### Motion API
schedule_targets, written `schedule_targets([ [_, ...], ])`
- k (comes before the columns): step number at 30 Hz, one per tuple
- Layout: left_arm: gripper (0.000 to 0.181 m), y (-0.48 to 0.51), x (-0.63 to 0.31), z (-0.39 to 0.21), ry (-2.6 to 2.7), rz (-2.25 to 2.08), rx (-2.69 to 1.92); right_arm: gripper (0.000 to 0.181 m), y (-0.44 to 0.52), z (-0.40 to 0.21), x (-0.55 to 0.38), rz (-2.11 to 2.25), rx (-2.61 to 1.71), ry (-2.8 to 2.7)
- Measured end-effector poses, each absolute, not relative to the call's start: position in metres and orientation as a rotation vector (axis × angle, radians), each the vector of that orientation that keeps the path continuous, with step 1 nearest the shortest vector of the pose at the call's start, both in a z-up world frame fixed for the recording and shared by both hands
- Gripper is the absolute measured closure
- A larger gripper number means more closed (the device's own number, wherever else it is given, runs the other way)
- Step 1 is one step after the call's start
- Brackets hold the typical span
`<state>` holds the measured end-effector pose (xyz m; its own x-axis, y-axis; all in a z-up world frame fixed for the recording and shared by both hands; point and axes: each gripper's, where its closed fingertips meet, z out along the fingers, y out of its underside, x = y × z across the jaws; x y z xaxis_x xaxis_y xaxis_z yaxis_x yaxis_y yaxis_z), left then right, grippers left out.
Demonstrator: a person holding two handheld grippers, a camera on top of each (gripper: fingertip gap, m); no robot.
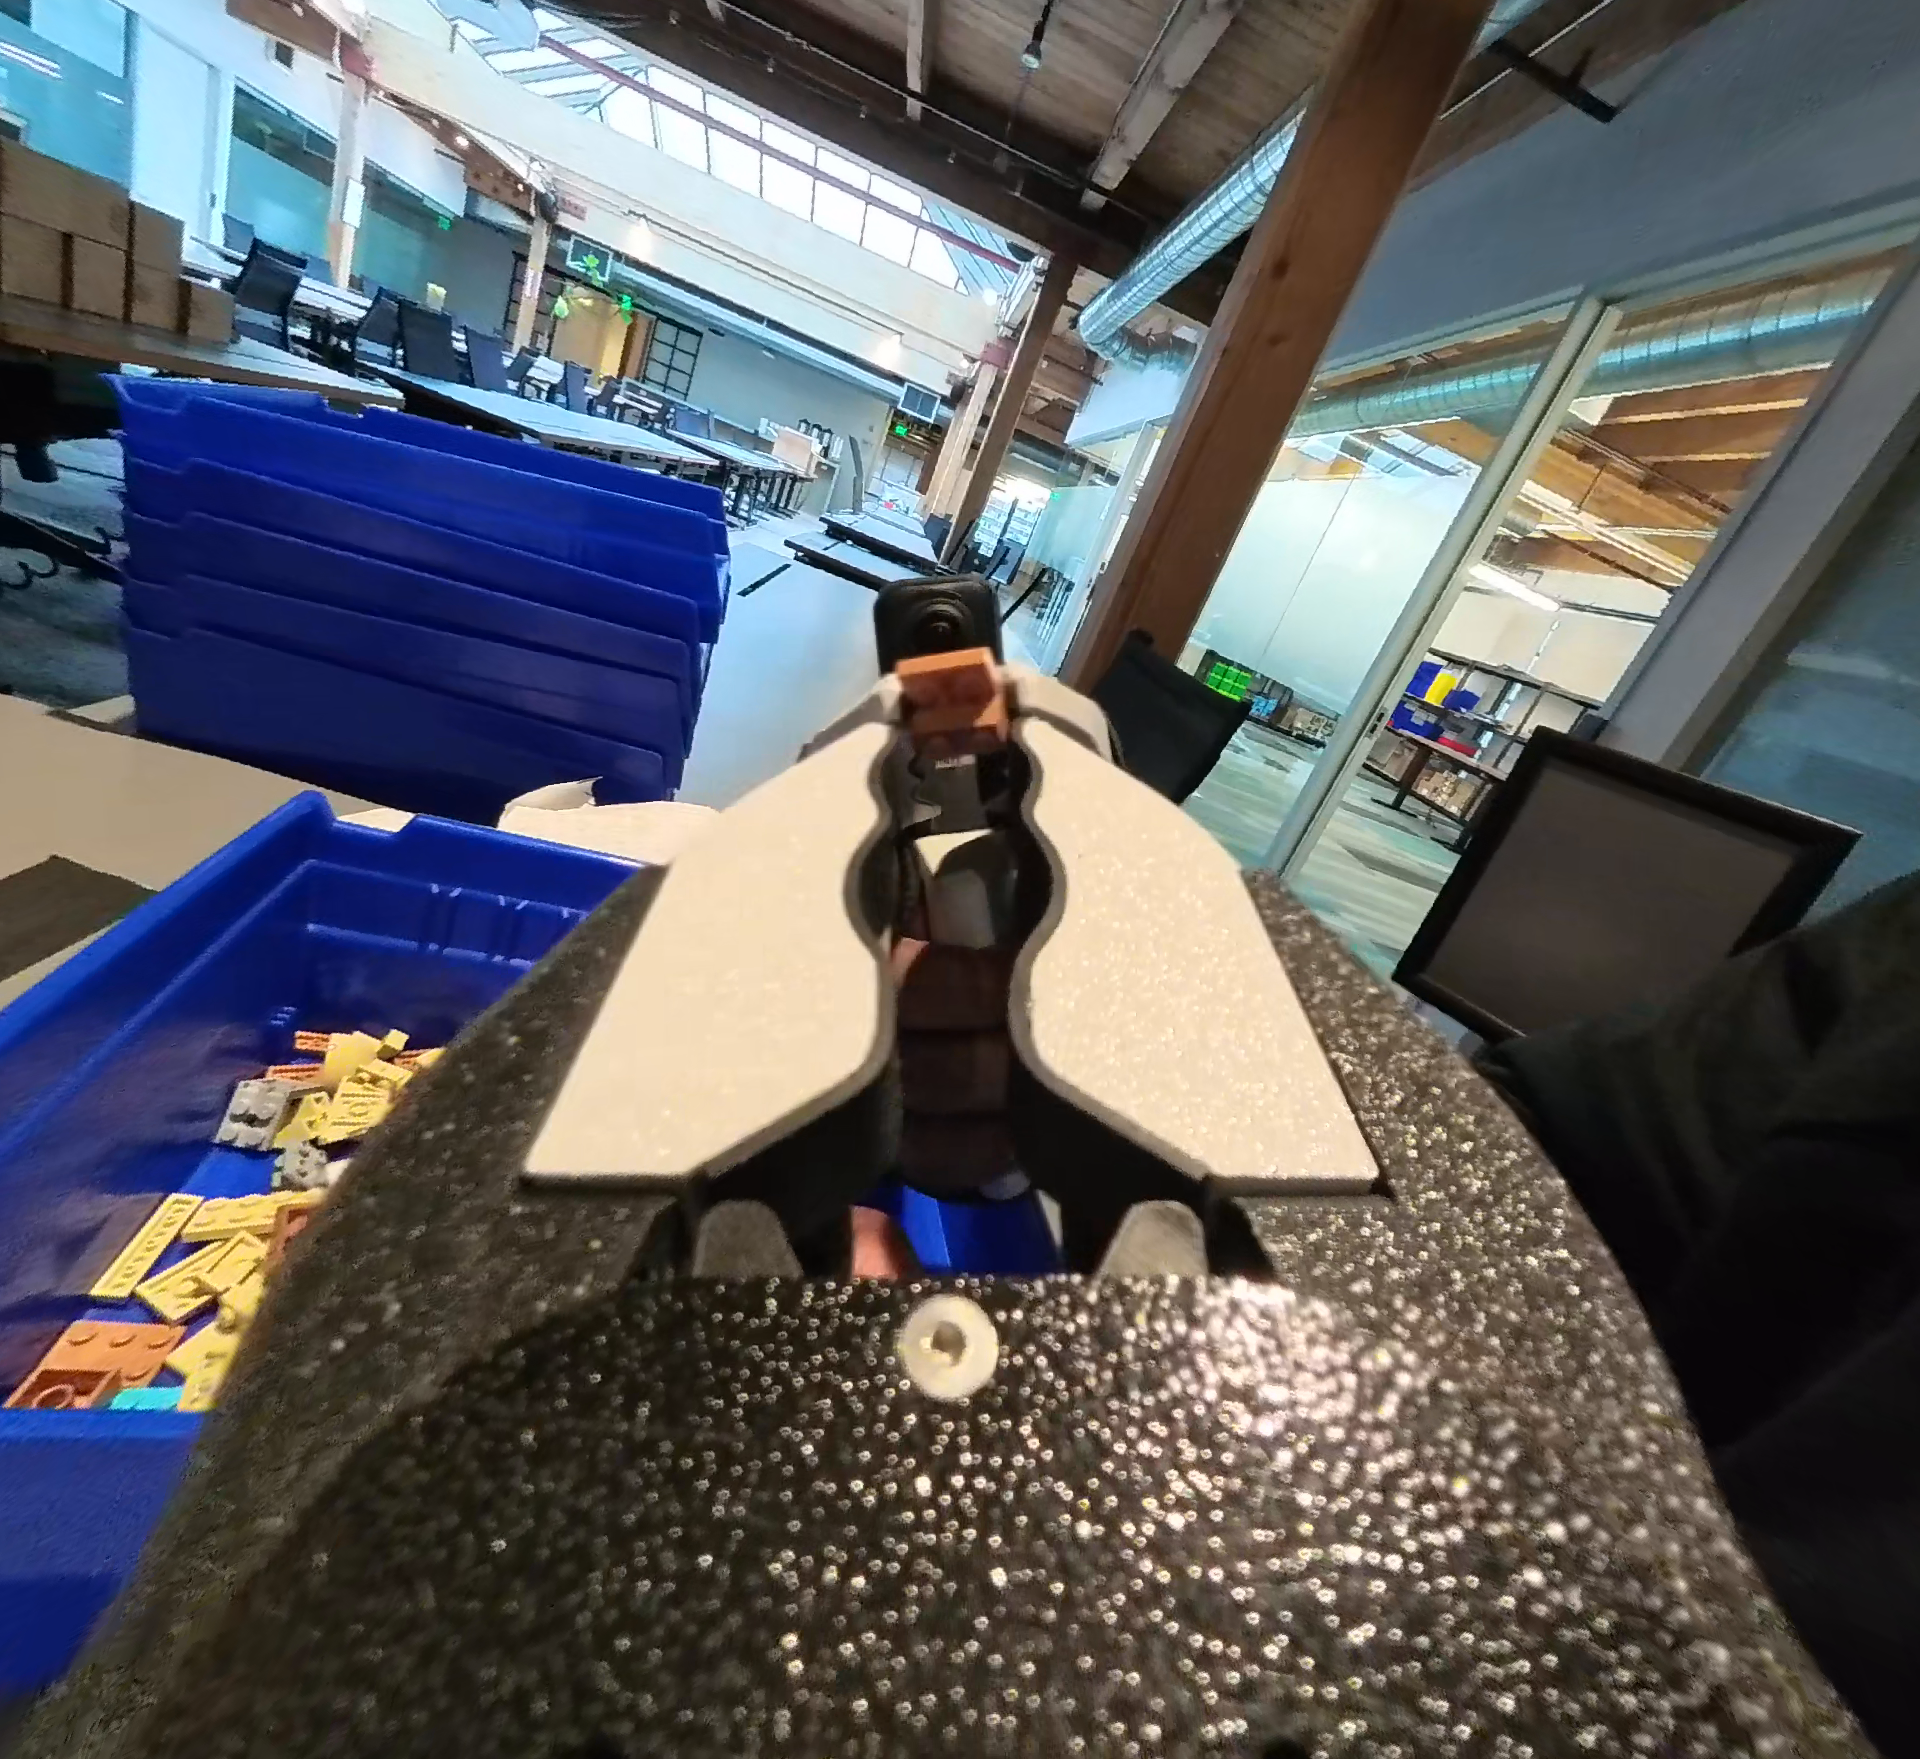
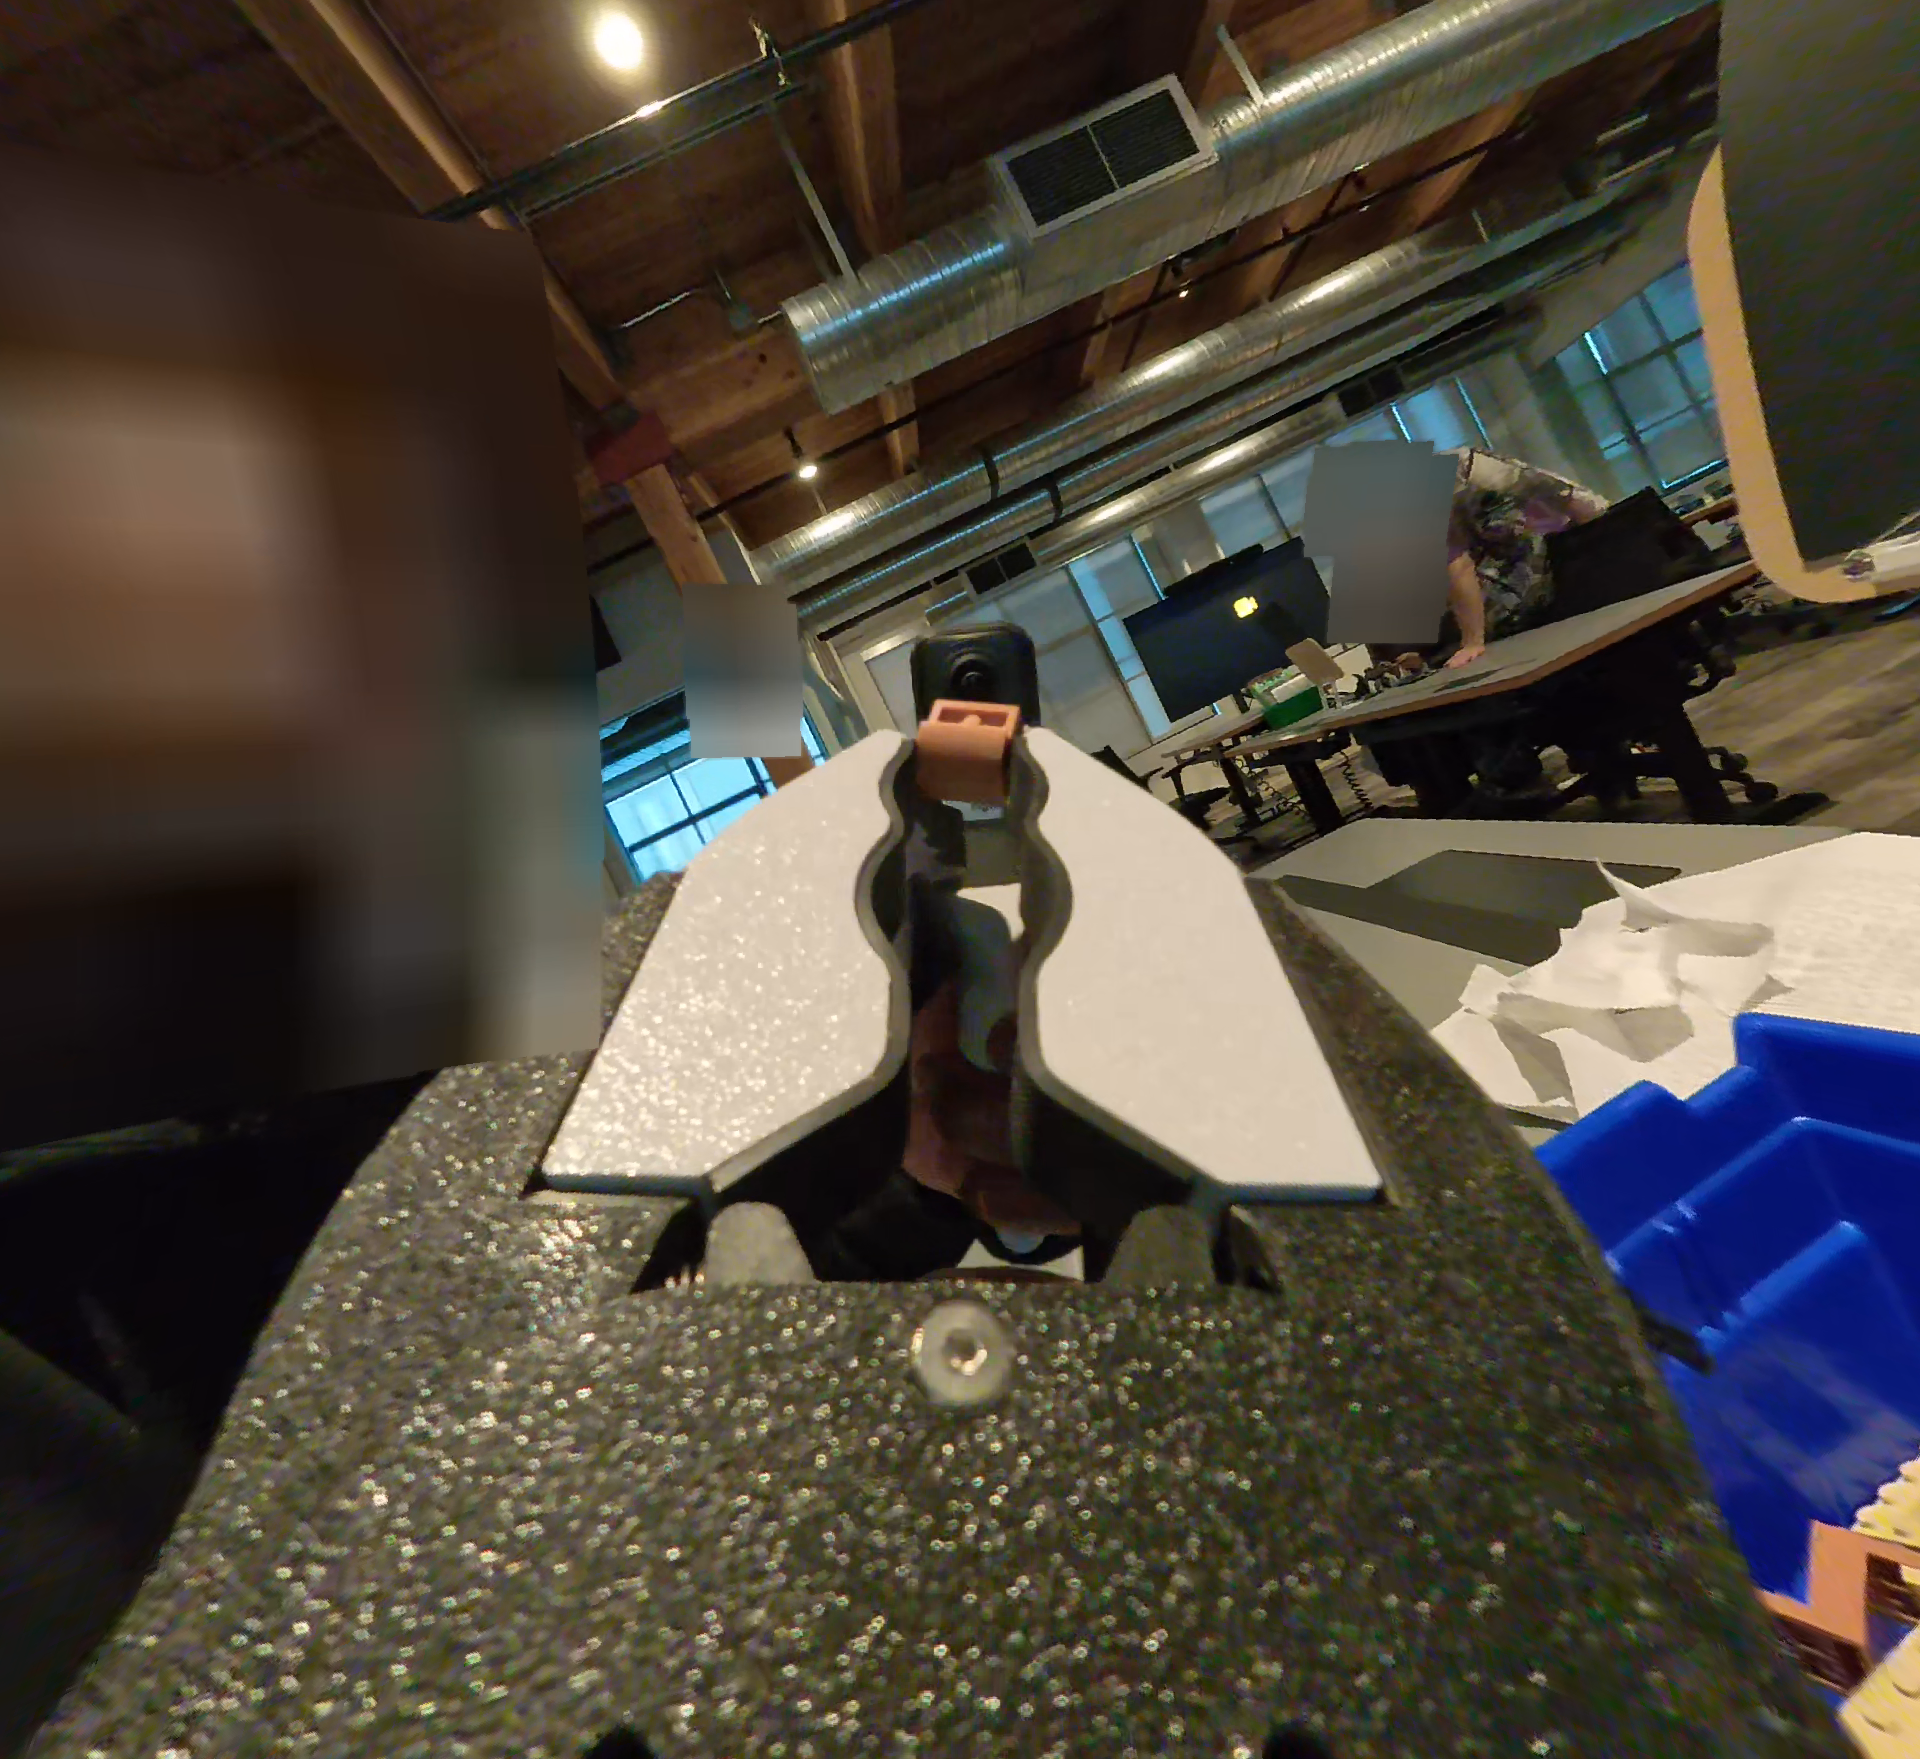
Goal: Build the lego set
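Observation:
My left gripper is raised off the table, shut on a small orange-brown brick at its fingertips, studs toward the camera. My right gripper is also raised, shut on a small orange-brown brick whose hollow underside shows. The grippers point at each other: each view shows the other gripper's black camera just behind the brick. I cannot tell whether the two bricks touch or are one piece. Loose tan, grey and orange bricks lie in a blue bin at the lower left.
A stack of empty blue bins stands behind the parts bin. Crumpled white paper and a blue bin lie at the right. A black monitor and a dark sleeve are at the right of the left wrist view. Only a small space, under 4 cm, lies between the two pairs of fingers.

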<state>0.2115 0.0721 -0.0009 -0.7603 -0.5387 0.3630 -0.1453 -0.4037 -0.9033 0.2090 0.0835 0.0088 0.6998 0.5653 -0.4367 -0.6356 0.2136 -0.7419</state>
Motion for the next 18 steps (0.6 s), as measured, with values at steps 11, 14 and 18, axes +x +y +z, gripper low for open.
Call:
schedule_targets([
  [11, 0.165, 0.0689, 0.2064, -0.0004, 1.569, -2.216, -0.831, 0.165, 0.0796, 0.0102, 0.2023, 0.786, -1.086, 0.023],
  [14, 0.165, 0.068, 0.2038, 0.0011, 1.567, -2.224, -0.793, 0.164, 0.0777, 0.0125, 0.2019, 0.79, -1.074, 0.023],
  [18, 0.165, 0.0675, 0.2017, 0.0019, 1.567, -2.243, -0.771, 0.161, 0.0736, 0.0149, 0.2065, 0.79, -1.051, 0.044],
])
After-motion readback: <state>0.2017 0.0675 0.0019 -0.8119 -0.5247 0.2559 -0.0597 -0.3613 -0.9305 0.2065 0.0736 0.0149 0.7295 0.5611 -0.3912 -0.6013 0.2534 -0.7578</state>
